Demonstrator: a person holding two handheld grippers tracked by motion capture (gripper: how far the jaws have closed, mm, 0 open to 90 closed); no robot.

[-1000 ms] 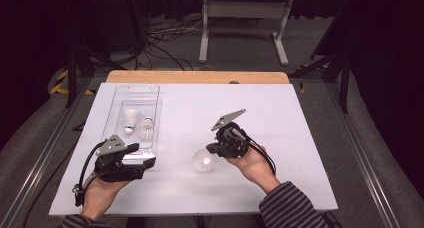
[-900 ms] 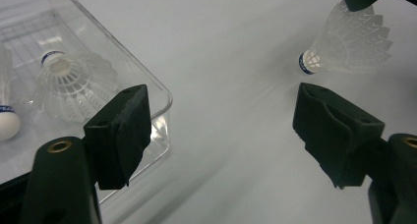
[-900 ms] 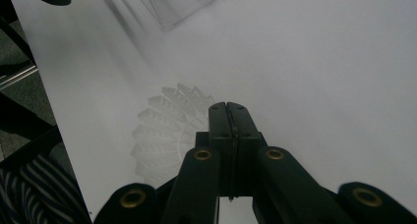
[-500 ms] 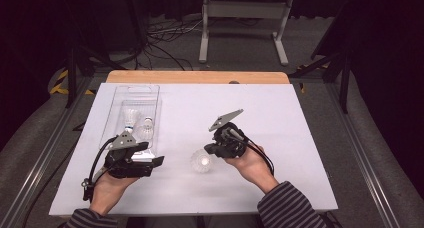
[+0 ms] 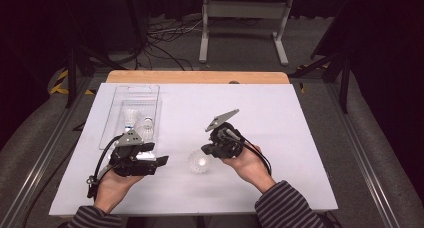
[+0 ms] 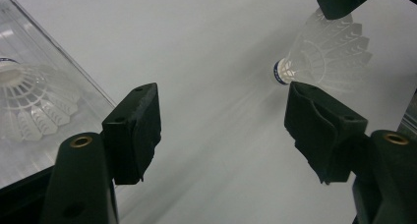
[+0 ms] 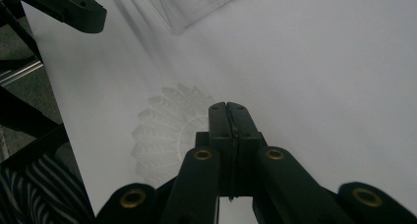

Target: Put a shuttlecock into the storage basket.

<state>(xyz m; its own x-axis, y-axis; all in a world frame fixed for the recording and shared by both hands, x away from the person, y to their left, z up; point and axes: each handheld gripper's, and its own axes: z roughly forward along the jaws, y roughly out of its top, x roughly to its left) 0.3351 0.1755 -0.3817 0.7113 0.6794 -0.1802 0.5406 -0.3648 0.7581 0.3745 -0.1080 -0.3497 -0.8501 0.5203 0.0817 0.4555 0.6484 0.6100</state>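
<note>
A fixed camera looks forward and down on the whole counter. Two tool-mounted cameras sit close above it; all share the white shuttlecock.

My jaw pads: matt black rubbery plastic, slightly ridged. Brass-coloured metal rivets in my gripper arms. Shuttlecock: white translucent plastic skirt, fine ribbed lattice, smooth white cap. Tray: clear glossy plastic. Table cover: smooth matt white sheet. Table edge: bare wood. My sleeve: striped knit cloth.
</note>
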